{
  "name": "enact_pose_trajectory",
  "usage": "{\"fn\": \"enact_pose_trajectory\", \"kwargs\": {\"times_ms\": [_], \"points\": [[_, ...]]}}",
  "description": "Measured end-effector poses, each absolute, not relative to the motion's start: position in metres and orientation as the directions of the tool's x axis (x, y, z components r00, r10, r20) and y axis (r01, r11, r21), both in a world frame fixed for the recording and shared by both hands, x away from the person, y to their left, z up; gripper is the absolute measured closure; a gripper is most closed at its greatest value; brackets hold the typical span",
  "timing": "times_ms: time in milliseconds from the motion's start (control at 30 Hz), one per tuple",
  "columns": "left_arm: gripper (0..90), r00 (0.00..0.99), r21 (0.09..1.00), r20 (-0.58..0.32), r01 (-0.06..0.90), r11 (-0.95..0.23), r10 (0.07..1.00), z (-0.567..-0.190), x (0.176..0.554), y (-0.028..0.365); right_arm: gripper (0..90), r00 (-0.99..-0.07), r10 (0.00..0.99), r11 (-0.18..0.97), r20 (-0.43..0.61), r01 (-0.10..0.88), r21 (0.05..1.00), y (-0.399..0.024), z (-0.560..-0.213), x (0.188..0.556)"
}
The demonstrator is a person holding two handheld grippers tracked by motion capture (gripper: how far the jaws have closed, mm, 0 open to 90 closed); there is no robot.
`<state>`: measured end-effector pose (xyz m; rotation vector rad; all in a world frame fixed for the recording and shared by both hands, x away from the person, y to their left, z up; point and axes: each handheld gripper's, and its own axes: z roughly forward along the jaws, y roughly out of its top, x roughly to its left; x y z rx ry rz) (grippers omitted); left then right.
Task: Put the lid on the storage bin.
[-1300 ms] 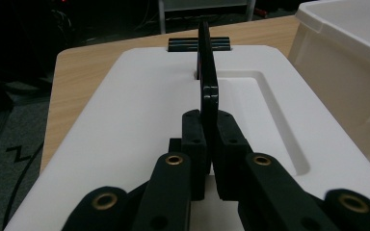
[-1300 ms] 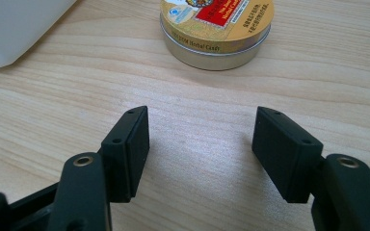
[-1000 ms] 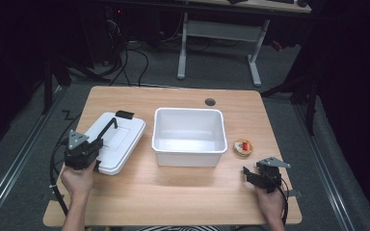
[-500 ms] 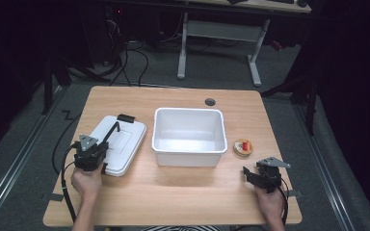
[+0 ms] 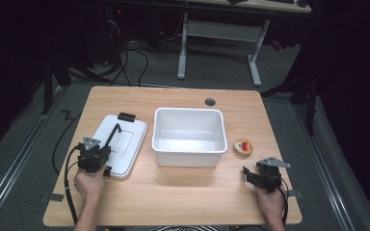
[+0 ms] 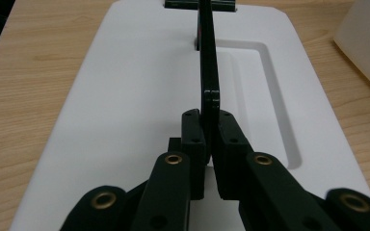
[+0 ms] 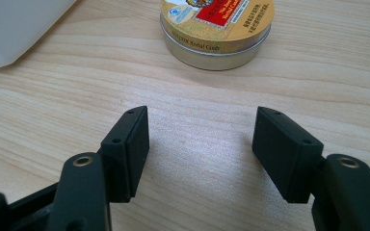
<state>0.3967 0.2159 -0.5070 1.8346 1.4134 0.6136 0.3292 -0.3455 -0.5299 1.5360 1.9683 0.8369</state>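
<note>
Left gripper view: left tongs (image 6: 211, 139) pinch the black handle (image 6: 207, 62) of the white lid (image 6: 125, 96), which lies on the tabletop (image 5: 183, 187) left of the bin (image 5: 189, 136); handle's far end cut off. Right tongs (image 7: 200, 144) spread, empty, near the tin (image 7: 217, 29), partly cropped.

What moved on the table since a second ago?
The left hand-held gripper, clamped on the black handle of the white lid, slid toward the person and lowered that end. The right hand-held gripper, the white bin and the round tin stayed put.
</note>
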Motion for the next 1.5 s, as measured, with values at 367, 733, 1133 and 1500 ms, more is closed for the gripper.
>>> {"fn": "enact_pose_trajectory", "kwargs": {"times_ms": [367, 733, 1133, 1500], "points": [[81.7, 0.295, 0.773, -0.079, 0.622, -0.129, 0.952, -0.507, 0.396, 0.218, 38.0, -0.235, 0.972, 0.172, -0.016, 0.663, 0.729, -0.345, -0.530, 0.329], [47.9, 0.268, 0.770, -0.136, 0.634, -0.068, 0.954, -0.505, 0.383, 0.224, 38.0, -0.234, 0.972, 0.171, -0.016, 0.663, 0.729, -0.345, -0.530, 0.329], [36.1, 0.260, 0.795, -0.134, 0.604, -0.053, 0.956, -0.502, 0.343, 0.226, 37.9, -0.234, 0.972, 0.171, -0.015, 0.663, 0.729, -0.345, -0.530, 0.329], [36.0, 0.372, 0.818, -0.109, 0.560, -0.129, 0.922, -0.498, 0.314, 0.198, 38.0, -0.234, 0.972, 0.171, -0.015, 0.663, 0.729, -0.345, -0.530, 0.329]]}}
